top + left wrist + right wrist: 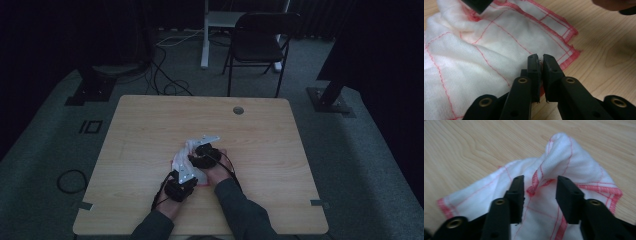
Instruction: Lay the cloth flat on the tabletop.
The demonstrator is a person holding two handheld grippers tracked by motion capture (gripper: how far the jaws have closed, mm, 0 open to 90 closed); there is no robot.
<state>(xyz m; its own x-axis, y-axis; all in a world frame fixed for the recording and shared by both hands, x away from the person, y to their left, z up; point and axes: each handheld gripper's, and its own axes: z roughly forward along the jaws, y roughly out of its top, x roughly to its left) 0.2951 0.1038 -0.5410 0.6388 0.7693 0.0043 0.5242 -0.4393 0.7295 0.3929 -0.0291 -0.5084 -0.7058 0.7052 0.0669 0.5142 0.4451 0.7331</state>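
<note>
White cotton-like cloth, woven loosely and crossed by thin red stitched lines in a wide check, lay crumpled near the middle of the pale wooden desk, a little toward the person's side. Its edge carried a thick red overlock hem, which ran along two sides to a squared corner that lay flat on the wood in the left gripper view. The rest of the fabric was bunched and soft, with rounded folds and shallow shadows rather than sharp creases.

The left gripper was closed on the cloth beside that hemmed corner, its black jaws nearly together with a thin layer of fabric and a few loose threads pinched between them. The right gripper stood with its jaws partly apart, straddling a raised ridge of cloth where a curl of red hem stood up; the jaws had not met on it, and the fabric rose behind them into a rounded peak.

In the high view both grippers sat close together over the cloth, left gripper nearer the person, right gripper at the far side of the bundle. A dark folding chair stood on the floor beyond the desk.
</note>
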